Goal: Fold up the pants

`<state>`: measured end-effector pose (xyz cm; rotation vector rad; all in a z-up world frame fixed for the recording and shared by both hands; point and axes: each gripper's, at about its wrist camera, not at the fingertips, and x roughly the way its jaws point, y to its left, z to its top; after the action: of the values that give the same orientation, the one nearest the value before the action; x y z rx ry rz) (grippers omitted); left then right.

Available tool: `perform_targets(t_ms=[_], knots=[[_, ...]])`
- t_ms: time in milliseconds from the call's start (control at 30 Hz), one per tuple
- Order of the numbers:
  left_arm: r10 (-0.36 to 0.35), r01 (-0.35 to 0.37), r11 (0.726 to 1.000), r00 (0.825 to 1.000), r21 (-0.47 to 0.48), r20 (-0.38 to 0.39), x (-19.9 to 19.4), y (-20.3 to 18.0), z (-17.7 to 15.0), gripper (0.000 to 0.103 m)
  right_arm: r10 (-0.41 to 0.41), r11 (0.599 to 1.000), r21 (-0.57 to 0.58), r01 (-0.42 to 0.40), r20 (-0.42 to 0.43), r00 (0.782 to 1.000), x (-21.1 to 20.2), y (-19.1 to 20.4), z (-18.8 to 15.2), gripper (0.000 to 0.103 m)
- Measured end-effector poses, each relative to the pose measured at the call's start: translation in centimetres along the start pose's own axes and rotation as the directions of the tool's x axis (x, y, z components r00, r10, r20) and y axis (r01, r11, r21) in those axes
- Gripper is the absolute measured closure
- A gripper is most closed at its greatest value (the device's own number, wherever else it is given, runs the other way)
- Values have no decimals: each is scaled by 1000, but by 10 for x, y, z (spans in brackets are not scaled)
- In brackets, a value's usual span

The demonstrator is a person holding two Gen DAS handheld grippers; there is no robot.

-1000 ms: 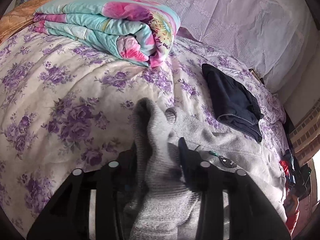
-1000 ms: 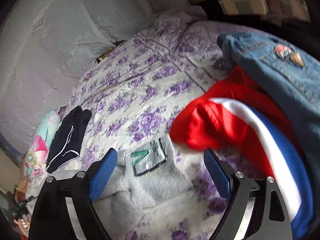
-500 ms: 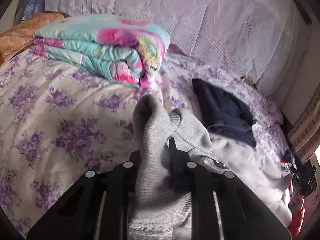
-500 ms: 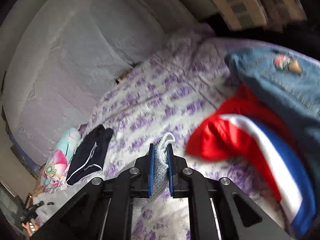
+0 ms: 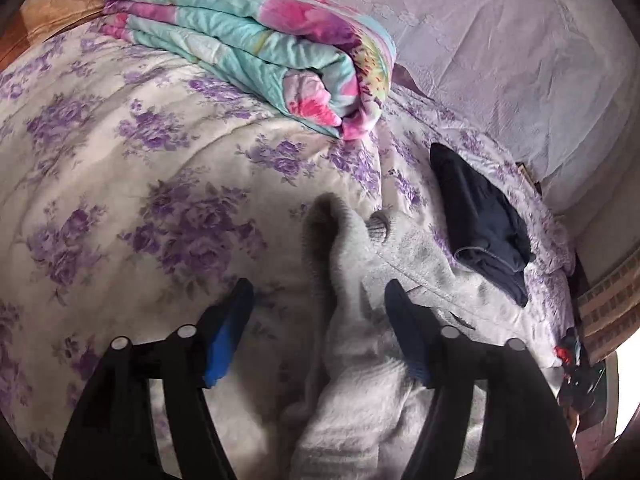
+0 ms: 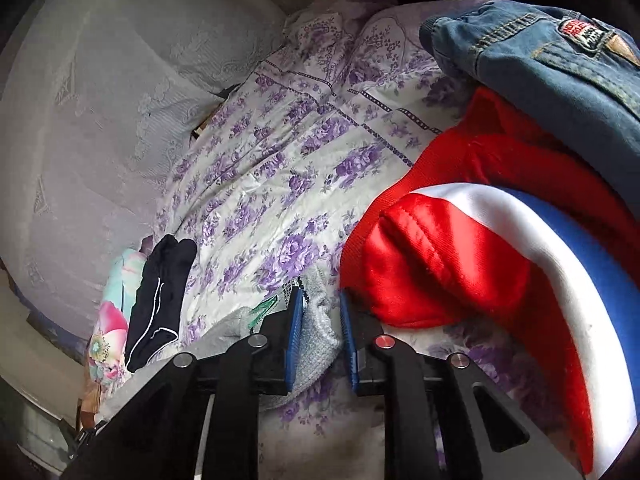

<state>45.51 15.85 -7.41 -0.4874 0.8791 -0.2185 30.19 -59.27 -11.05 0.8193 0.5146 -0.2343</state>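
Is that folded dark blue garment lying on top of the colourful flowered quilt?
No. The dark blue garment lies flat on the purple-flowered bedspread, apart from the folded quilt.

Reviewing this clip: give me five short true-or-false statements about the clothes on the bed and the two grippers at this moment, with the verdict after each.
1. The grey pants lie on a purple-flowered bedspread. True.
2. The left gripper is clamped tight on the grey fabric. False: its jaws stand apart after just opening, with fabric lying loose between them.
3. A folded dark navy garment lies beyond the grey pants. True.
4. The red, white and blue garment lies between the right gripper's jaws. False: grey fabric sits there; the red garment lies beside it.
5. The folded floral quilt covers the grey pants. False: it lies apart, further up the bed.
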Motion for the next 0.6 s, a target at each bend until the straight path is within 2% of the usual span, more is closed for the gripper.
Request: perform_targets(t_ms=[33, 67, 133, 233, 300, 333, 367, 433, 467, 600], knots=[[-4, 4, 1000, 1000, -14, 18, -10, 3, -3, 34, 2, 1000, -6, -2, 20, 1000, -6, 1, -1, 71], [-13, 14, 1000, 999, -19, 35, -21, 5, -8, 34, 2, 1000, -17, -1, 53, 999, -16, 3, -3, 67], [-42, 44, 998, 998, -34, 56, -40, 9, -21, 32, -1, 999, -45, 8, 156, 988, -41, 11, -7, 58], [-81, 84, 996, 995, -40, 61, -64, 18, -58, 32, 47, 996, -91, -15, 358, 932, -92, 22, -15, 52], [-87, 88, 996, 995, -29, 45, -75, 23, -90, 30, 84, 994, -101, -44, 437, 896, -122, 25, -24, 47], [-103, 104, 994, 994, -27, 36, -79, 25, -104, 30, 111, 992, -103, -73, 442, 890, -132, 26, -30, 46], [-125, 126, 992, 991, -27, 43, -89, 26, -113, 29, 147, 988, -104, -114, 423, 894, -139, 26, -38, 46], [-184, 184, 983, 983, -15, 18, -101, 25, -125, 17, 203, 979, -106, -176, 362, 910, -147, 25, -55, 44], [-196, 196, 981, 981, -4, -8, -103, 22, -131, 16, 221, 974, -113, -195, 323, 920, -150, 26, -67, 43], [-147, 149, 988, 988, 43, -52, -106, 5, -146, 16, 229, 964, -181, -194, 194, 954, -166, 38, -116, 33]])
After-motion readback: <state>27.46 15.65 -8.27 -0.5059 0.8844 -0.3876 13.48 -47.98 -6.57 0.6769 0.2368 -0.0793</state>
